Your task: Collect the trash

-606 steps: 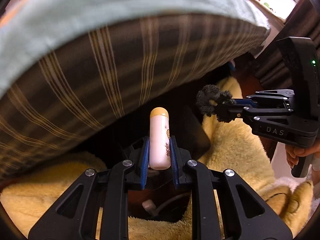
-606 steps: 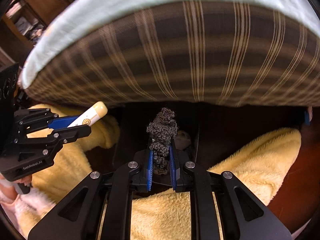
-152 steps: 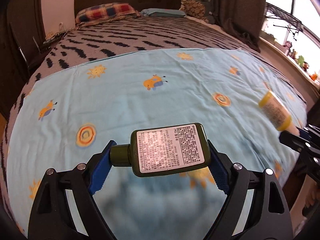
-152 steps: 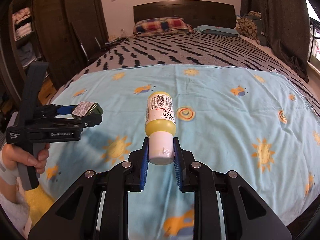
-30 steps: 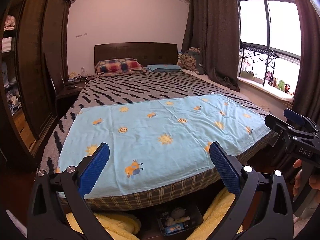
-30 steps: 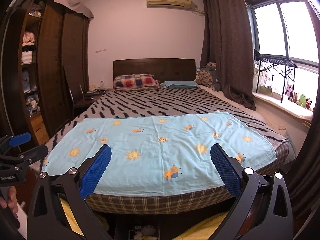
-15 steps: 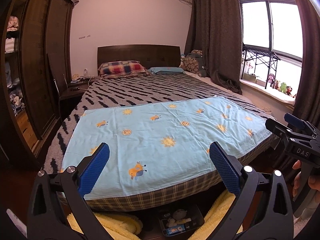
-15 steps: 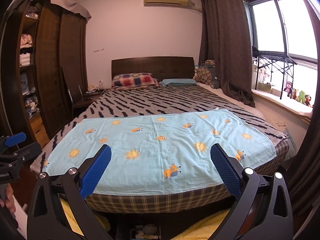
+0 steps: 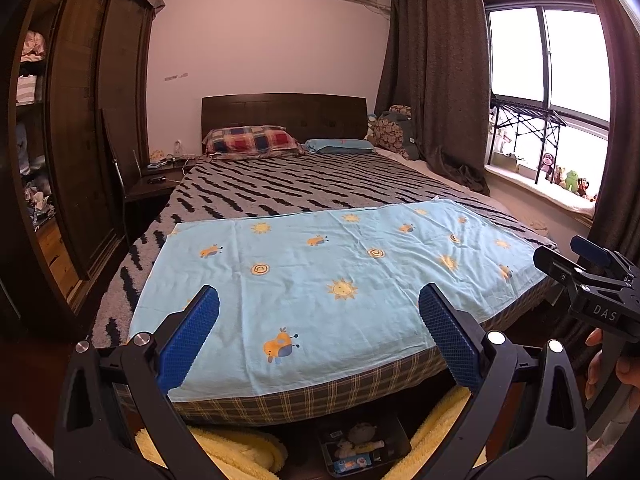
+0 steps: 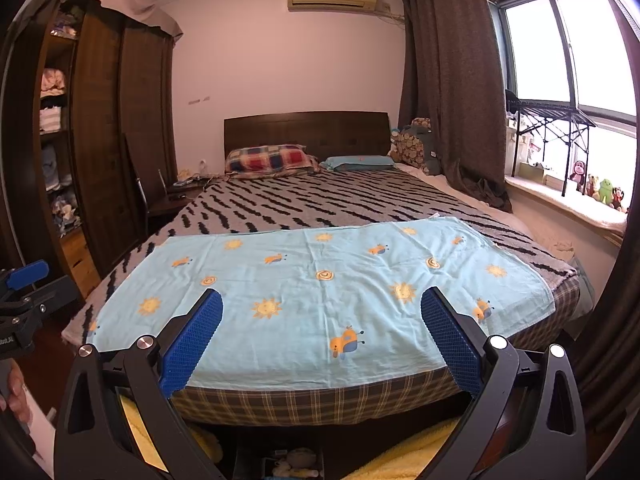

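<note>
My left gripper (image 9: 318, 300) is open and empty, held well back from the foot of the bed. My right gripper (image 10: 320, 304) is open and empty too, and it also shows at the right edge of the left wrist view (image 9: 588, 268). The left gripper shows at the left edge of the right wrist view (image 10: 20, 284). A dark bin (image 9: 362, 446) on the floor below the foot of the bed holds several small items; its top shows in the right wrist view (image 10: 280, 466). The light blue sheet (image 9: 320, 280) with suns and bees has nothing lying on it.
The bed (image 9: 304, 188) with a striped cover fills the middle. A yellow fluffy blanket (image 9: 236, 452) lies on the floor on both sides of the bin. A dark wardrobe (image 9: 80, 120) stands left, a nightstand (image 9: 156, 184) beside it. Curtains (image 9: 432, 80) and a window sill (image 9: 552, 196) are right.
Both grippers stay open and empty. The view has shifted slightly, with the bed a little lower and closer in frame.
</note>
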A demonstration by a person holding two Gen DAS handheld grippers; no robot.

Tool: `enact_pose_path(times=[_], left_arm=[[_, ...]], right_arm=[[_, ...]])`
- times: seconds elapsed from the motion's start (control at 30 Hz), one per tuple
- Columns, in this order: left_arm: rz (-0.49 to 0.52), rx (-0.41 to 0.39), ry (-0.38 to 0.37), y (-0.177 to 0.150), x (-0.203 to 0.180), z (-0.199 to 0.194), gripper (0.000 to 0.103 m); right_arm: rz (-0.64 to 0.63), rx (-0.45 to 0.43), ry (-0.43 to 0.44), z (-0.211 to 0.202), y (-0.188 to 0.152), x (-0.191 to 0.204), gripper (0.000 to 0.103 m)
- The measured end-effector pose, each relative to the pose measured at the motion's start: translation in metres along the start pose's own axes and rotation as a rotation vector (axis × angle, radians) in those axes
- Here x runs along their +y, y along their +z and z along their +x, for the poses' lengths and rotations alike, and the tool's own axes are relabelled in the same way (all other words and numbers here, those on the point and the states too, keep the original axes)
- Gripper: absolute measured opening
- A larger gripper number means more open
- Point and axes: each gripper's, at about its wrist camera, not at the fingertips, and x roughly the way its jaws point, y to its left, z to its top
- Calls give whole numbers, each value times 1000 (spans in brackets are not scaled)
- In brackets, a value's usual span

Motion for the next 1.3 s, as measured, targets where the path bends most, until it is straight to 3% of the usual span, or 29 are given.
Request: enact_pose_path(times=[1.3], left_arm=[[-5, -32, 26, 3, 4, -5, 95]], right_arm=[[1, 9, 11, 3, 2, 1, 100]])
